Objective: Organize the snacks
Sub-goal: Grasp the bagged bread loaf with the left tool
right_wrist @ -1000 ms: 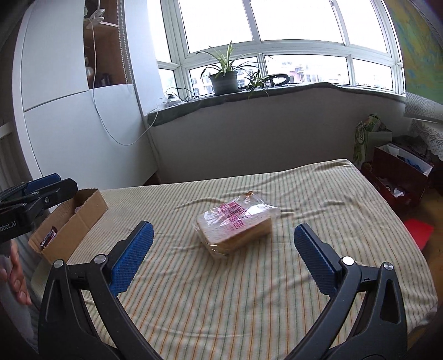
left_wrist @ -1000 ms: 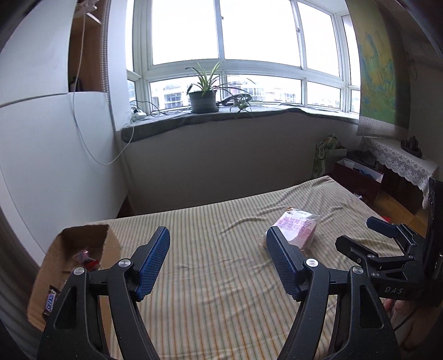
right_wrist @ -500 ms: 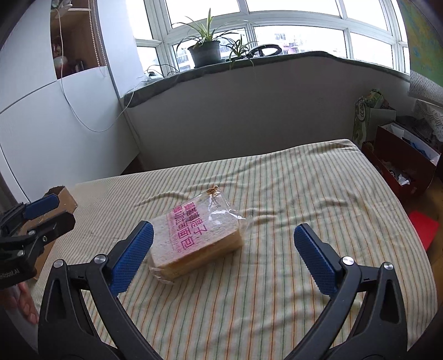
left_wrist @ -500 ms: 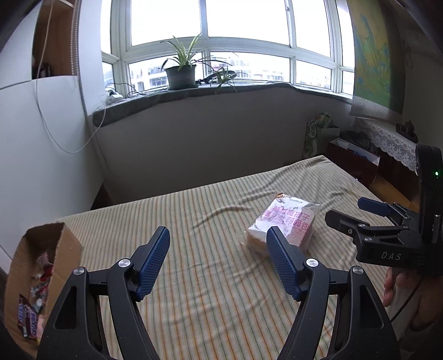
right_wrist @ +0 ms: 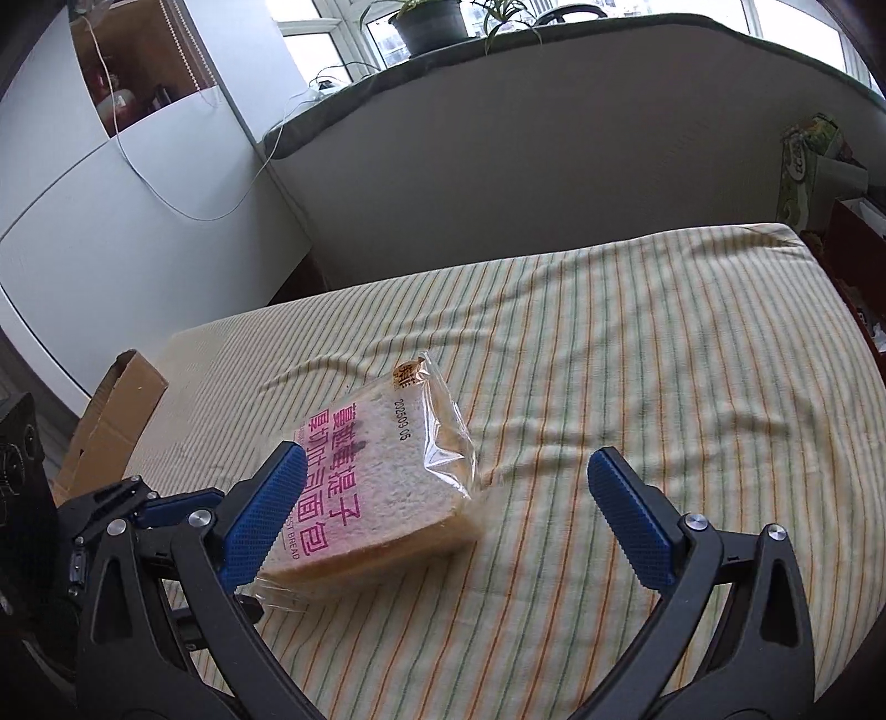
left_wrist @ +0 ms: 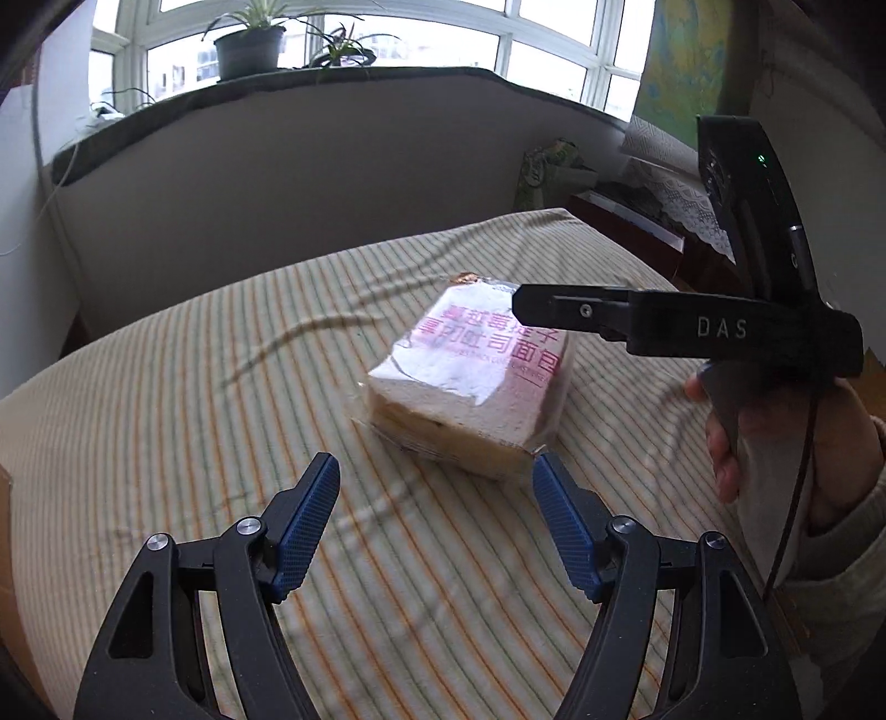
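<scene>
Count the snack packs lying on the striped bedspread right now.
1: the bagged bread lies mid-bedspread, just ahead of both open tools. The cardboard box at the left edge hides its contents.

Bed cover: we see a pale cloth with thin green and orange stripes, creased in long folds across the middle.
Potted plant: we see a dark pot with long narrow leaves standing on the window ledge.
Window ledge: dark and curved, running above a plain grey wall below the panes.
White cabinet: we find it left of the bed, with a thin white cable hanging across its front.
Wall map: green and yellow, at the right of the window.
Lace cloth: draped over dark furniture beside the bed.
Green bag: standing on the floor past the bed's far corner.
</scene>
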